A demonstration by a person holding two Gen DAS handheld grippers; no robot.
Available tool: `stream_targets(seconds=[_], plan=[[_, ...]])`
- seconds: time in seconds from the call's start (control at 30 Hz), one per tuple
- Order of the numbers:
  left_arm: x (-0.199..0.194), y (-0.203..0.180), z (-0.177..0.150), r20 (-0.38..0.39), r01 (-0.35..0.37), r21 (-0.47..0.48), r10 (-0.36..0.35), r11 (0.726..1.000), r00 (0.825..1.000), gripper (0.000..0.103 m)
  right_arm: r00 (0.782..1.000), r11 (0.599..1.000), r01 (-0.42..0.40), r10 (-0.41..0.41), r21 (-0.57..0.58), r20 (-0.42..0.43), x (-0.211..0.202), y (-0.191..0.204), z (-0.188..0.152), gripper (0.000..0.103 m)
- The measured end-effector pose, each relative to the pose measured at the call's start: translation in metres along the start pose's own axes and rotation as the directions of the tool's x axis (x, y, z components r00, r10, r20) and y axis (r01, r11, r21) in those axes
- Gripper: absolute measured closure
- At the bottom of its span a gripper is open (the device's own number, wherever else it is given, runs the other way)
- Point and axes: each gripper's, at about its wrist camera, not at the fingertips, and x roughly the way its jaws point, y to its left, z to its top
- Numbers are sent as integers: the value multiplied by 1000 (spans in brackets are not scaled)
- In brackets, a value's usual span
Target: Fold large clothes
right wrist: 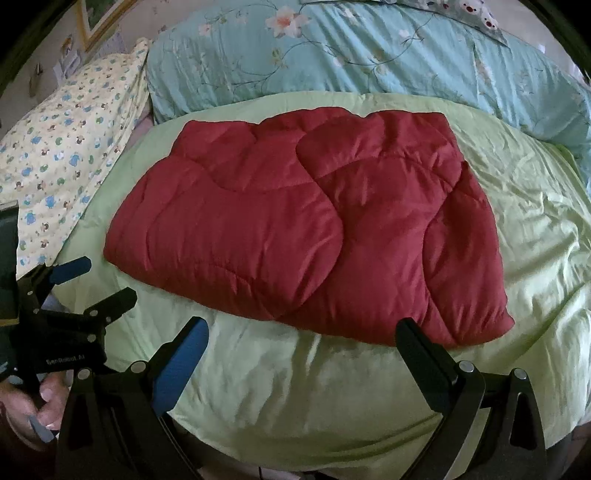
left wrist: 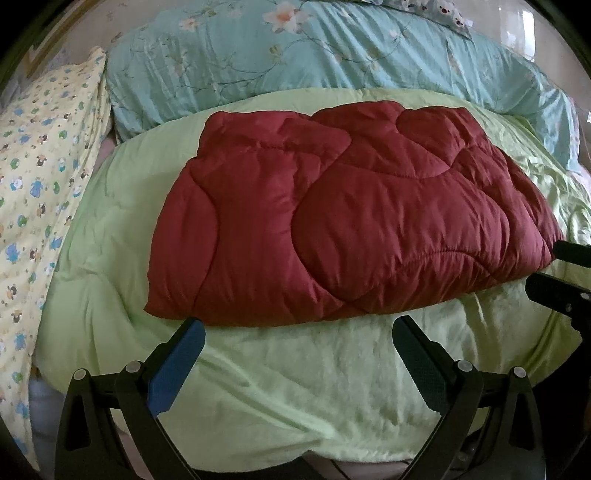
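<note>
A dark red quilted garment (left wrist: 351,214) (right wrist: 303,229) lies folded into a thick rectangle on the light green bedding (left wrist: 277,387) (right wrist: 295,398). My left gripper (left wrist: 297,325) is open just short of its near edge, nothing between the fingers. My right gripper (right wrist: 302,326) is also open, its right fingertip right at the garment's near right corner. The left wrist view catches the right gripper (left wrist: 548,266) at the garment's right end. In the right wrist view the left gripper (right wrist: 105,282) stands open, apart from the garment's left corner, with a hand (right wrist: 48,402) holding it.
A turquoise floral quilt (left wrist: 314,55) (right wrist: 351,55) is bunched along the far side of the bed. A yellow printed pillow (left wrist: 40,177) (right wrist: 70,136) lies at the left. A framed picture (right wrist: 99,18) hangs on the wall behind. Green bedding stretches bare to the right of the garment.
</note>
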Motion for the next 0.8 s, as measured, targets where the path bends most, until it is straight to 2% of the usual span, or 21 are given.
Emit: stream_targets(seconds=[0.8], plan=[[0,0,11,30,4,-10,-3,1000,1000,0,1000,1000,-14,15,-10,12,2,3,11,1]])
